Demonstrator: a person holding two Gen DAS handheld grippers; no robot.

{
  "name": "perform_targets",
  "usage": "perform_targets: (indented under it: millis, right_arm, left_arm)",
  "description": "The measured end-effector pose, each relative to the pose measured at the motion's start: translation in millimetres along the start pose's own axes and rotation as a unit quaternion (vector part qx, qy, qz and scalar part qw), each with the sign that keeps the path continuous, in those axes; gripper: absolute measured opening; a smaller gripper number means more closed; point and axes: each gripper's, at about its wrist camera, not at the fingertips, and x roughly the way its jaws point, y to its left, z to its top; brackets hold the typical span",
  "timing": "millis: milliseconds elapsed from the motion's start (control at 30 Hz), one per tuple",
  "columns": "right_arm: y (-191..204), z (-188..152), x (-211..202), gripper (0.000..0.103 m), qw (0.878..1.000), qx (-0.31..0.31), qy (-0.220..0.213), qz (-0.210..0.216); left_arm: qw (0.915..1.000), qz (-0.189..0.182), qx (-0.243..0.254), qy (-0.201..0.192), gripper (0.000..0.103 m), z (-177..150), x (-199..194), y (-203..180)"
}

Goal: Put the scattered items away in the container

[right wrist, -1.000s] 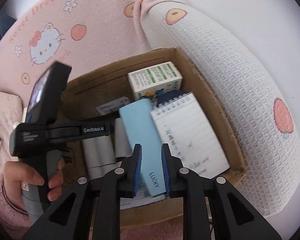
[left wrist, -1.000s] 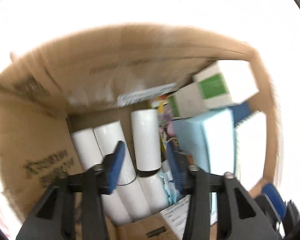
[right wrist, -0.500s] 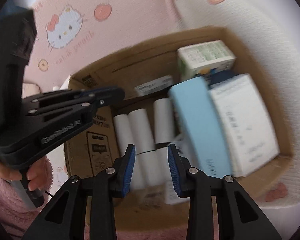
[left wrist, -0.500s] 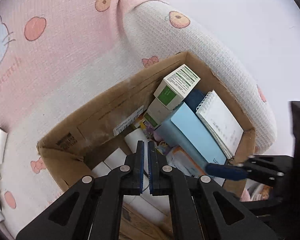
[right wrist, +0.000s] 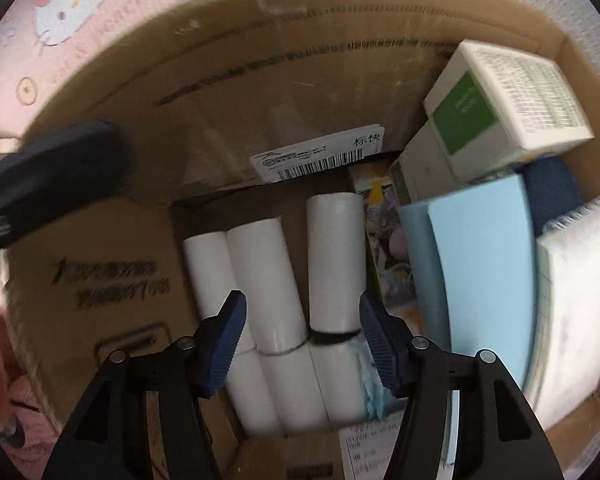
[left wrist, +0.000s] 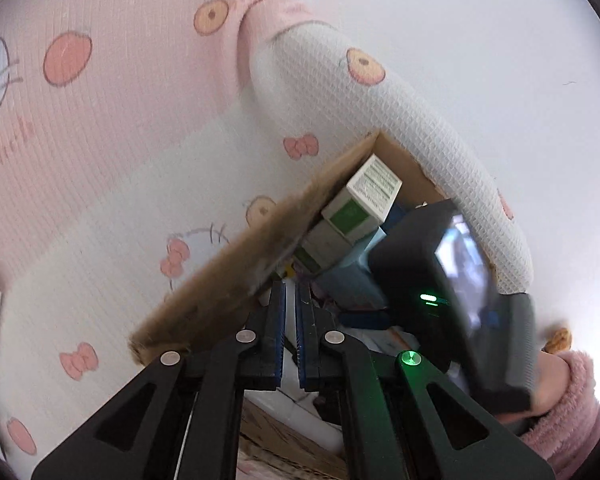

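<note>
The right hand-held gripper (right wrist: 302, 330) is held apart, empty, over white paper rolls (right wrist: 268, 280) packed lengthwise inside the brown cardboard box (right wrist: 100, 288); the left hand-held gripper (left wrist: 290, 336) is nearly closed on nothing.

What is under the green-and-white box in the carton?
The green-and-white box rests on a paler box and the light blue book, inside the carton. A dark blue item shows beneath; anything deeper is covered.

A pink fabric bedsheet printed with orange fruits, bows and cartoon cat faces (left wrist: 112, 128) spreads ahead and to the left of the left gripper. A white waffle-textured blanket with orange fruit prints (left wrist: 384, 120) lies rolled up ahead and to its right. Beyond it is a plain white wall (left wrist: 480, 28).
</note>
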Motion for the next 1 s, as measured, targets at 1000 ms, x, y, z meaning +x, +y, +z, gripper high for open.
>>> perform_targets:
  millis: [1000]
  right_arm:
    - [45, 22, 51, 0.017, 0.984, 0.079, 0.038, -0.157]
  left_arm:
    - [0.9988, -0.024, -0.043, 0.009, 0.001, 2, -3, 34]
